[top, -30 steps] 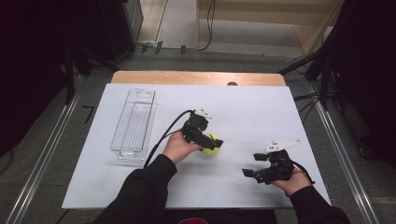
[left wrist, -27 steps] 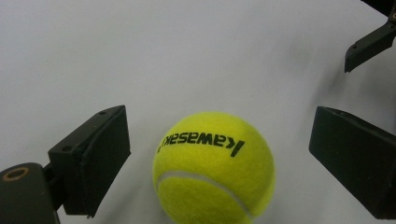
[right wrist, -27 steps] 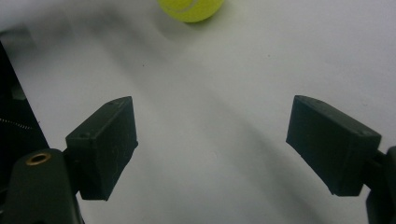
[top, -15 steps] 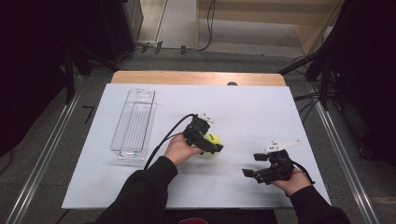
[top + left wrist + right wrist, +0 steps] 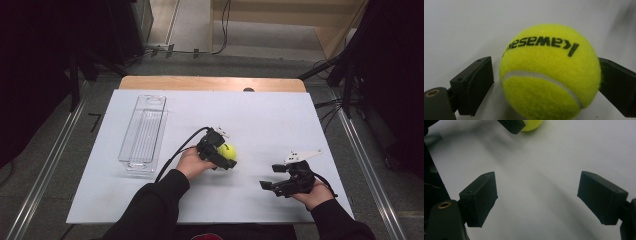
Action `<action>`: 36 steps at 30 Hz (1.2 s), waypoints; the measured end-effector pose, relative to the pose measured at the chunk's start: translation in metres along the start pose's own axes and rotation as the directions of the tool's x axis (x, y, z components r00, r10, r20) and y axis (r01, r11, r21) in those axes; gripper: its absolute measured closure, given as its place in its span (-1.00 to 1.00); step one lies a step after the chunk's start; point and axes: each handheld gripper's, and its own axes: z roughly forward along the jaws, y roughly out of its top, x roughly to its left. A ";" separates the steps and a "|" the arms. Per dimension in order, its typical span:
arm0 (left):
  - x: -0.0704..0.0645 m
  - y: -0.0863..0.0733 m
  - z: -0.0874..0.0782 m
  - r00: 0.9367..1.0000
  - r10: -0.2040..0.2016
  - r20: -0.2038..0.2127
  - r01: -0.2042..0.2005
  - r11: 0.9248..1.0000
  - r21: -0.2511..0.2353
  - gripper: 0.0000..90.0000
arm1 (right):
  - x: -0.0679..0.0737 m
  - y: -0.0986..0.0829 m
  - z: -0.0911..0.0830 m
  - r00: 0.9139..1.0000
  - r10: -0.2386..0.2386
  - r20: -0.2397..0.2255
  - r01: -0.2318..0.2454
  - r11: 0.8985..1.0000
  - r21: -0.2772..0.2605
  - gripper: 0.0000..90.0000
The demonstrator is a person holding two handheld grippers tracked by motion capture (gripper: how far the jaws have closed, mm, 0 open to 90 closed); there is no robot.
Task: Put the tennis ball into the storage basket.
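Observation:
A yellow tennis ball [image 5: 227, 150] with black lettering rests on the white table near its middle. My left gripper [image 5: 225, 151] is open around it. In the left gripper view the ball [image 5: 549, 75] sits between the jaws, with the right jaw against its felt and a narrow gap at the left jaw. My right gripper [image 5: 270, 176] is held low over the table at the front right, open and with nothing between its jaws [image 5: 537, 195]. In the right gripper view the ball [image 5: 532, 124] and a jaw of the left gripper appear at the top edge.
A clear, long plastic tray [image 5: 142, 132] lies on the left part of the white table sheet [image 5: 280, 120]. The left gripper's black cable [image 5: 182, 147] loops over the sheet beside the hand. A wooden table edge [image 5: 210, 83] runs along the back.
The left gripper has shifted slightly toward the person around the ball, which stays at almost the same spot. The right gripper has not moved.

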 end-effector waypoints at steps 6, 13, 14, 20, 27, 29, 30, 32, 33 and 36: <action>-0.002 -0.001 0.001 1.000 0.023 -0.012 -0.023 1.000 0.003 -0.87 | 0.000 0.000 0.000 1.000 -0.001 0.001 0.001 1.000 0.001 -0.69; -0.004 -0.003 0.002 0.999 0.042 -0.034 -0.042 0.999 0.001 -0.87 | 0.000 0.000 0.000 1.000 -0.001 0.002 0.001 1.000 0.002 -0.69; -0.004 -0.003 0.002 0.998 0.046 -0.036 -0.046 0.999 0.000 -0.84 | 0.000 0.000 0.000 1.000 -0.002 0.002 0.002 1.000 0.002 -0.69; -0.004 -0.005 0.001 0.996 0.060 -0.070 -0.060 0.998 -0.011 -0.68 | 0.000 0.000 0.000 1.000 -0.003 0.003 0.003 1.000 0.003 -0.69; -0.007 -0.006 0.000 0.995 0.080 -0.067 -0.082 0.996 -0.025 -0.60 | 0.000 0.000 0.000 1.000 -0.005 0.004 0.005 1.000 0.004 -0.69; -0.008 -0.007 0.001 0.994 0.086 -0.062 -0.088 0.996 -0.029 -0.45 | 0.000 0.000 0.000 1.000 -0.005 0.004 0.005 1.000 0.005 -0.69; -0.009 -0.007 0.001 0.993 0.096 -0.065 -0.098 0.995 -0.030 -0.45 | 0.000 0.000 0.000 1.000 -0.005 0.003 0.005 1.000 0.005 -0.69; -0.009 -0.007 0.001 0.993 0.099 -0.065 -0.101 0.994 -0.031 -0.45 | 0.000 0.000 0.000 1.000 -0.005 0.003 0.005 1.000 0.005 -0.69; -0.008 -0.007 0.001 0.993 0.098 -0.063 -0.100 0.994 -0.032 -0.45 | 0.000 0.000 0.000 1.000 -0.006 0.004 0.006 1.000 0.006 -0.69; -0.009 -0.007 0.001 0.993 0.098 -0.064 -0.101 0.994 -0.034 -0.44 | 0.000 -0.001 0.000 1.000 -0.005 0.004 0.005 1.000 0.007 -0.69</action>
